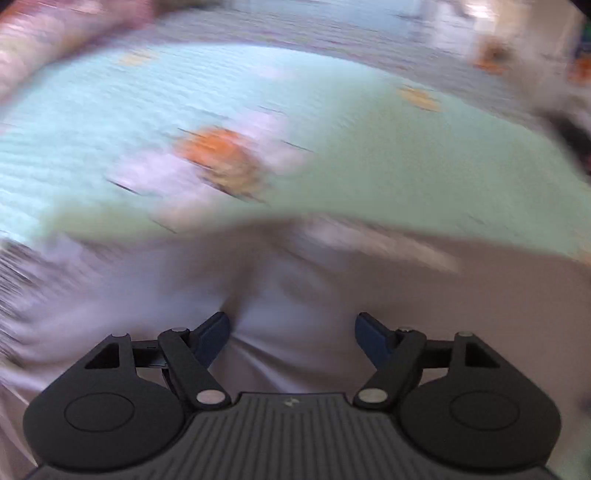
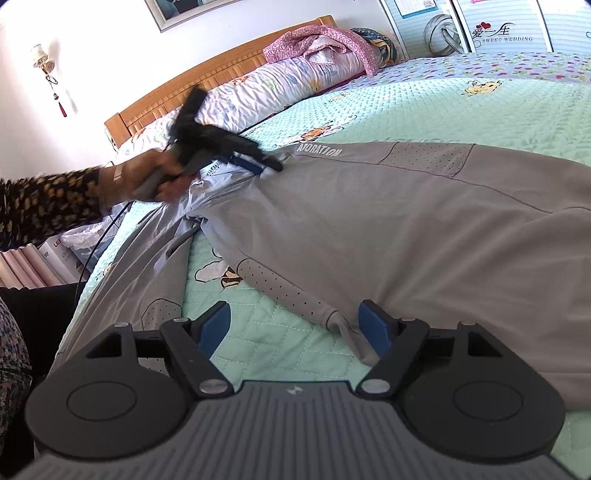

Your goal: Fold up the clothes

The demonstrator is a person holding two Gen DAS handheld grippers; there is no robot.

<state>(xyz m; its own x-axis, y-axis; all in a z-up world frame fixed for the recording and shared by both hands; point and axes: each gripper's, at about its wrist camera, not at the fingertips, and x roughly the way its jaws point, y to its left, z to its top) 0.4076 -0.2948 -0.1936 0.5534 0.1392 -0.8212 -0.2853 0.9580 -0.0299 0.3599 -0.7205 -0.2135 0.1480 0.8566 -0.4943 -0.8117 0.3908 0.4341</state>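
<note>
A grey sports garment point(image 2: 369, 221) with perforated panels and white lettering lies spread over a mint-green quilt point(image 2: 443, 110). My right gripper point(image 2: 295, 317) stands open low over the quilt; a grey sleeve end point(image 2: 338, 323) lies between its fingers, close to the right pad and not pinched. In the right wrist view a hand point(image 2: 147, 177) holds my left gripper point(image 2: 258, 162) at the garment's far upper edge. The left wrist view is blurred: my left gripper point(image 1: 291, 325) is open above grey cloth point(image 1: 295, 295), with nothing pressed between its pads.
A wooden headboard point(image 2: 221, 70), a rolled floral duvet point(image 2: 277, 85) and a pink cloth point(image 2: 321, 40) line the bed's far side. Wardrobe doors point(image 2: 498, 29) stand beyond. A black cable point(image 2: 96, 240) hangs off the bed's left edge, above boxes point(image 2: 48, 258).
</note>
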